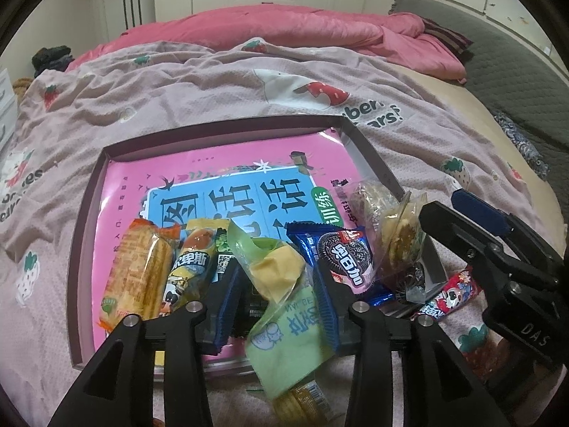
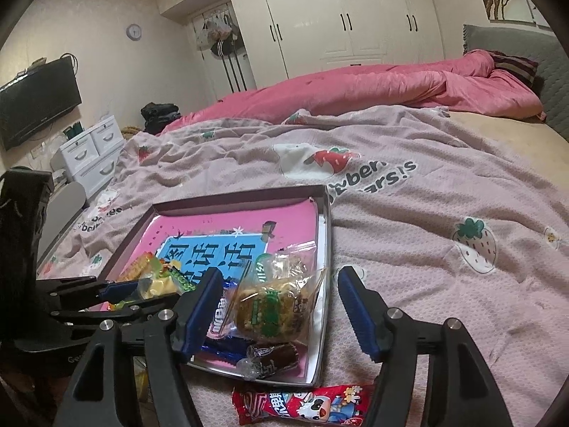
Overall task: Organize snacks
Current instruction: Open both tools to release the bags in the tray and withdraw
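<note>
Your left gripper (image 1: 274, 284) has its jaws clamped on the green snack packet (image 1: 281, 295), hanging over the shallow box (image 1: 85, 249)'s near edge at 6 o'clock. Your right gripper (image 2: 281, 306) hovers with jaws wide apart; the red milk-candy wrapper (image 2: 302, 405) lies on the bed outside the box. Letting go now may drop the packet onto the blanket (image 2: 426, 249).

The bed (image 2: 444, 213) carries a strawberry blanket (image 2: 409, 249), shallow tray (image 2: 325, 284), red snack packet (image 2: 302, 405) and pink quilt (image 2: 355, 89).

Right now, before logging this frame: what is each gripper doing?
Left gripper: shut on the green snack packet.
Right gripper: open, holding nothing.
</note>
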